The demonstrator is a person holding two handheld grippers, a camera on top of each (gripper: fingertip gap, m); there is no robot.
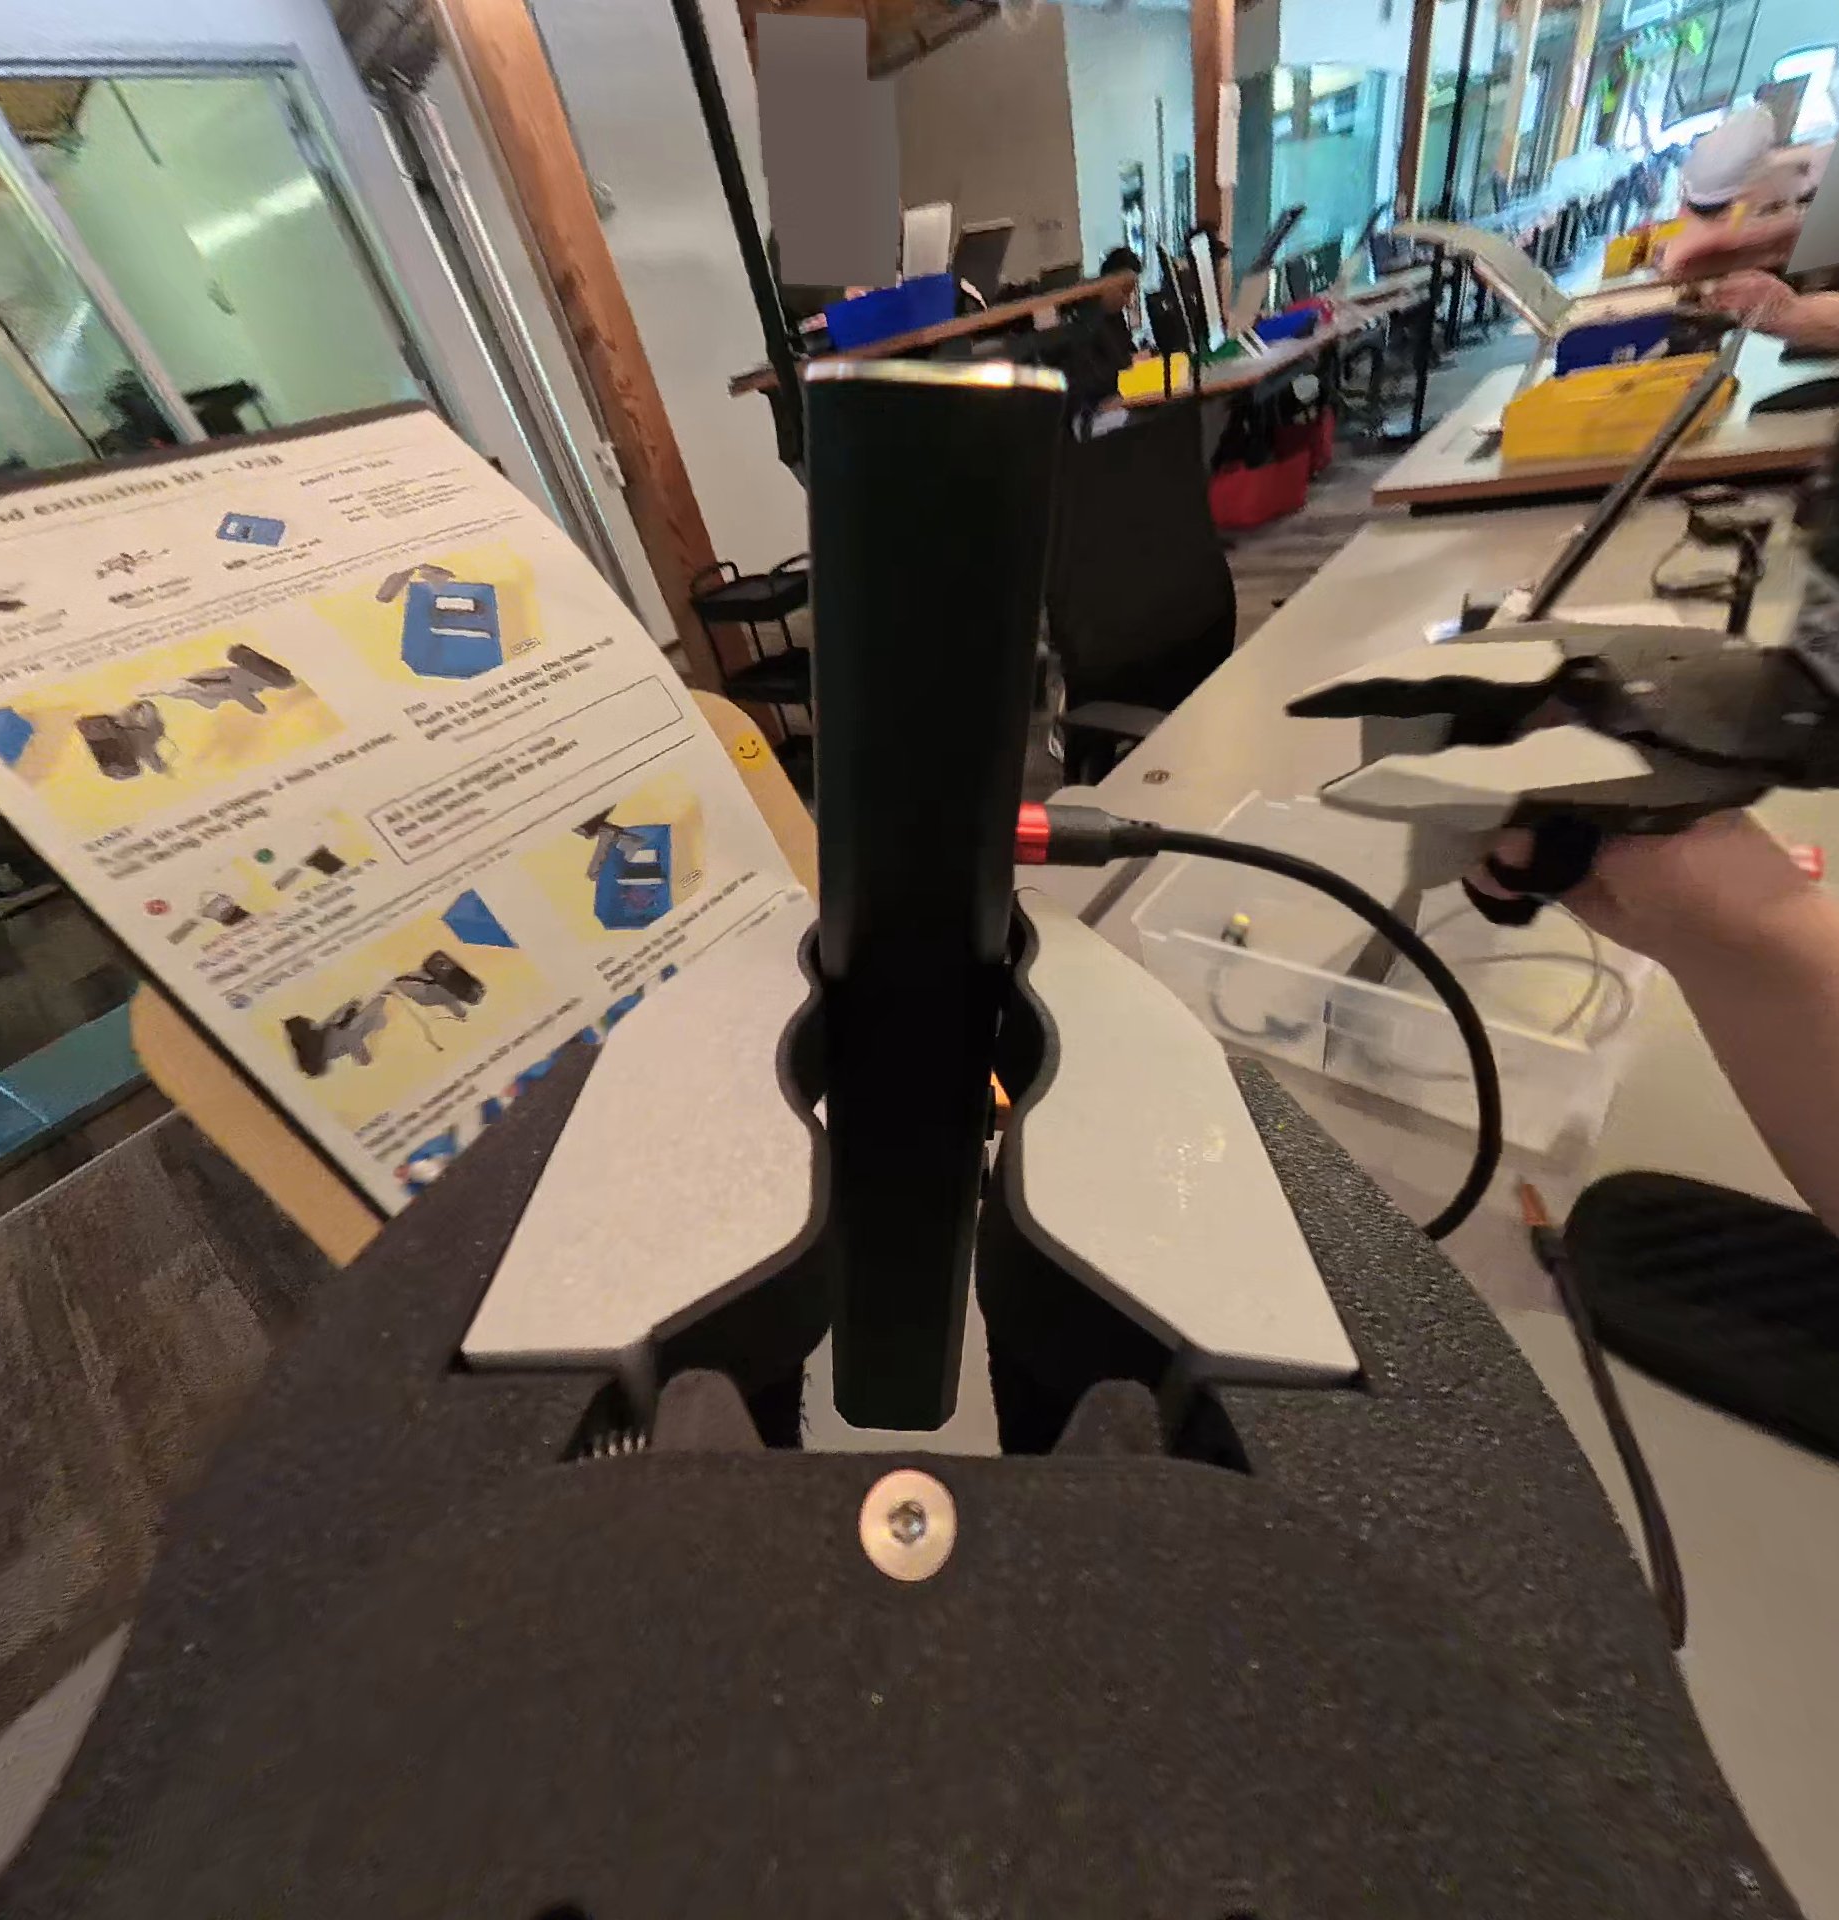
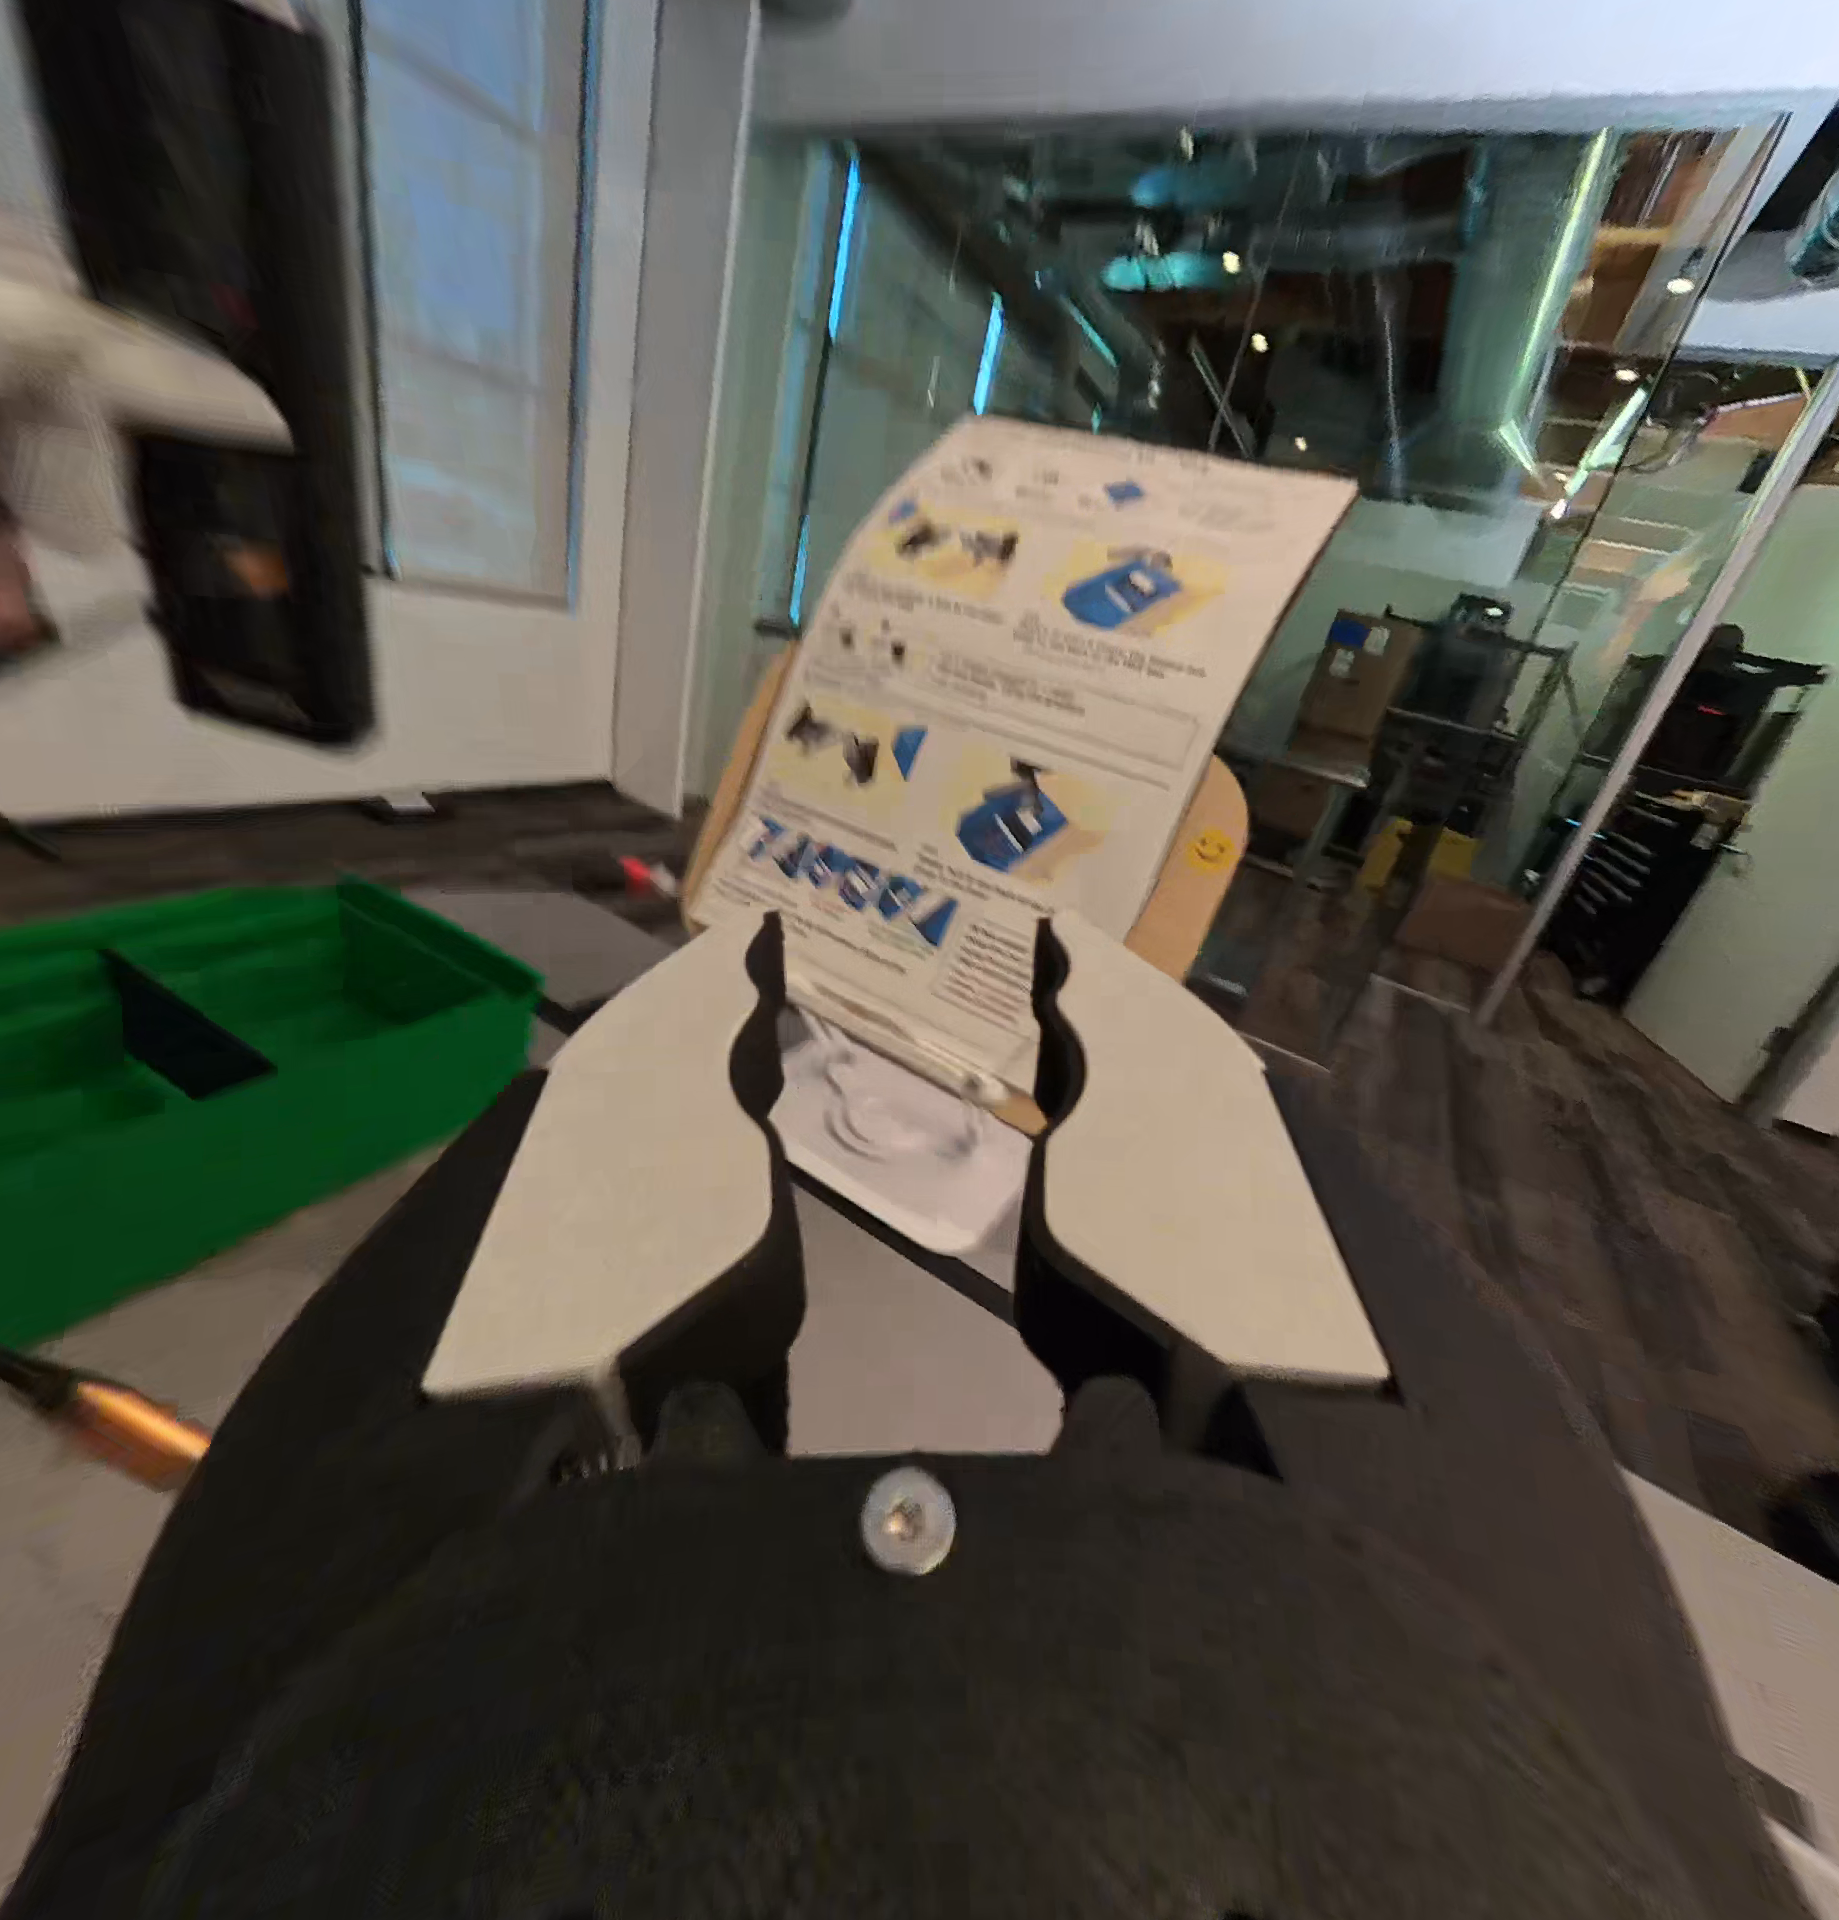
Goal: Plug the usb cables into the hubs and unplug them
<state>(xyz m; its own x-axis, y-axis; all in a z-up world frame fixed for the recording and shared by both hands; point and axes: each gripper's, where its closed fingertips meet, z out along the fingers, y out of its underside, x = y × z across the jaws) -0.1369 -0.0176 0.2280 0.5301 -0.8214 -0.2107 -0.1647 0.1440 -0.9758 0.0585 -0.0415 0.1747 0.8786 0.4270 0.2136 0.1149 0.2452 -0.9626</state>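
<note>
My left claw [image 1: 917, 966] is pinching a long black hub [image 1: 930, 790], which stands upright between the two grey fingers [image 1: 676, 1132] and rises well above their tips. A black USB cable [image 1: 1455, 997] with a red collar at its plug [image 1: 1040, 833] sits in the hub's right side; from there the cable loops down and back toward me, over the pale table [image 1: 1341, 582].

To the right of the hub, in the left wrist view, I see my right claw [image 1: 1320, 748], held by a hand [image 1: 1684, 883], with its tips apart and pointing at the hub but not touching it or the plug. Below that claw a clear plastic bin [image 1: 1362, 997] rests on the table with pale cables inside.

From the right wrist view the right claw [image 2: 904, 935] is spread and holds nothing. The hub [image 2: 260, 436] appears blurred at the upper left, well away from these fingers. A green tray [image 2: 219, 1039] with dividers lies on the table to the left, and a copper-coloured plug [image 2: 136, 1429] on a dark cable lies loose at the left edge, close to the camera. Straight ahead an instruction sheet [image 2: 1019, 707] leans on a cardboard stand; the same sheet [image 1: 302, 748] fills the left side of the other view.
</note>
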